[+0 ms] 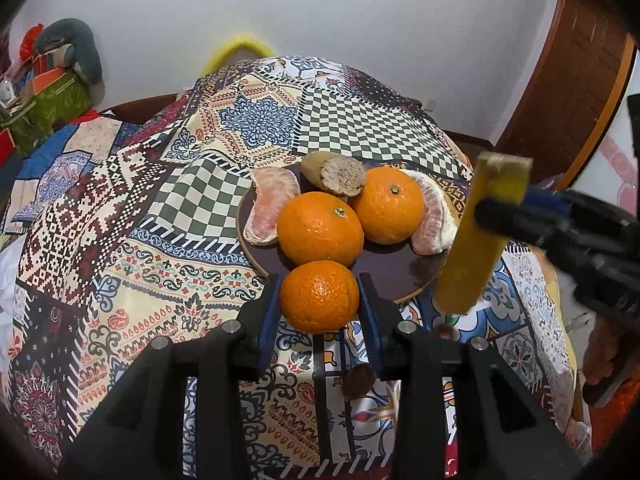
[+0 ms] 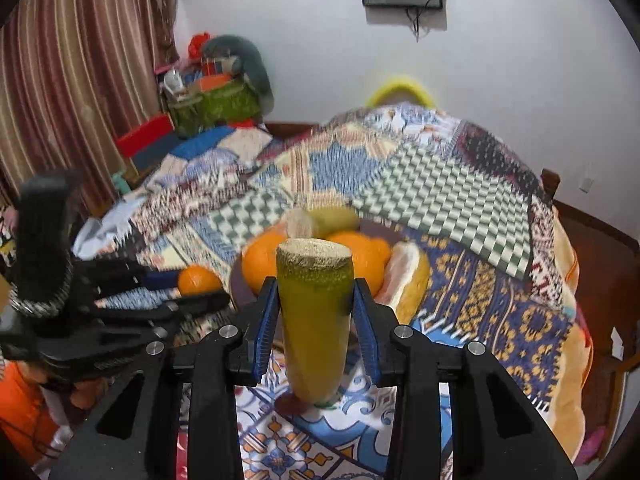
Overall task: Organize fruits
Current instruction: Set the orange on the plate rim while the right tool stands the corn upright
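plate (image 1: pixel 400 280) front bare, oranges (image 1: pixel 320 232) crowd middle

The left gripper (image 1: pixel 319 296) jaws clamp an orange (image 1: pixel 319 296) just beside the plate (image 1: pixel 390 276) of fruit.

Orange mandarins (image 1: pixel 320 233) on a dark brown plate (image 1: pixel 390 270), patchwork-patterned cloth (image 1: pixel 160 216).

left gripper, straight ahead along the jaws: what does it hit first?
The left gripper is shut on an orange. Straight ahead, that orange would likely meet the near orange on the plate, just past the plate rim. Depth is unclear; it may clip the rim first.
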Demonstrator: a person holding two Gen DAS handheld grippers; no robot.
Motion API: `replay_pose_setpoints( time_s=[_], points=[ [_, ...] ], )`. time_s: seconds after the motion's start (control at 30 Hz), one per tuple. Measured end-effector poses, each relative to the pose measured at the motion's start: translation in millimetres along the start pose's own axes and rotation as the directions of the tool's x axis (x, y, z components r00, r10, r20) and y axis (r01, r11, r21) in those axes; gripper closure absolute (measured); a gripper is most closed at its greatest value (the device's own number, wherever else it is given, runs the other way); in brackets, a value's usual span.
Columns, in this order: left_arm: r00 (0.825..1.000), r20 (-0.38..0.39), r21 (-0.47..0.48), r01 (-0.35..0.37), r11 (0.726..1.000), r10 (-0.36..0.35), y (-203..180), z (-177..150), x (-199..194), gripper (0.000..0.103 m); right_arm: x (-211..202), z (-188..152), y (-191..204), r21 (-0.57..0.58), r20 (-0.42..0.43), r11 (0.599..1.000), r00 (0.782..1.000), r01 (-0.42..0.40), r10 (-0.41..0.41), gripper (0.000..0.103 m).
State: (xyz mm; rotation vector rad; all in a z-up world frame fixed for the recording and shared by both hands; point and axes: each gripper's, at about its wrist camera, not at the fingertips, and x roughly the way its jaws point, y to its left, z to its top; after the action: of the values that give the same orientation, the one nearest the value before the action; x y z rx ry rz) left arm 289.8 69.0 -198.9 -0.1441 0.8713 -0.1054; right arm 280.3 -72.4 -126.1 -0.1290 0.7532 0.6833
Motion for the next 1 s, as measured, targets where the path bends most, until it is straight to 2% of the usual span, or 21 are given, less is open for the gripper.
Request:
replay_pose_setpoints(
  time_s=[0.27, 0.6, 0.77, 0.9, 1.0],
  points=[
    [1.000, 0.003, -0.005, 0.003, 1.000, -0.003, 1, 1, 0, 0.066, 12, 14, 8, -0.003, 0.030, 1.000, 1.000, -0.005, 0.005, 0.070],
    [1.000, -0.011, 0.008, 0.023, 1.000, -0.023, -3, 2, 5, 0.066, 44, 20, -5, 0.065, -0.038, 0.998, 0.999, 0.009, -0.007, 0.068],
    [0.999, -0.028, 0.025, 0.034, 0.999, -0.033, -14, 3, 16, 0.066, 39, 14, -5, 0.033, -0.048, 0.999, 0.999, 0.023, -0.022, 0.063],
    [0.999, -0.036, 0.029, 0.036, 0.999, -0.035, -21, 5, 23, 0.066, 30, 10, -12, 0.045, -0.038, 0.999, 0.999, 0.030, -0.029, 0.062],
    [0.999, -0.041, 0.031, 0.035, 0.999, -0.033, -22, 7, 29, 0.066, 19, 5, -19, 0.058, -0.026, 0.998, 0.999, 0.038, -0.037, 0.057]
  ],
)
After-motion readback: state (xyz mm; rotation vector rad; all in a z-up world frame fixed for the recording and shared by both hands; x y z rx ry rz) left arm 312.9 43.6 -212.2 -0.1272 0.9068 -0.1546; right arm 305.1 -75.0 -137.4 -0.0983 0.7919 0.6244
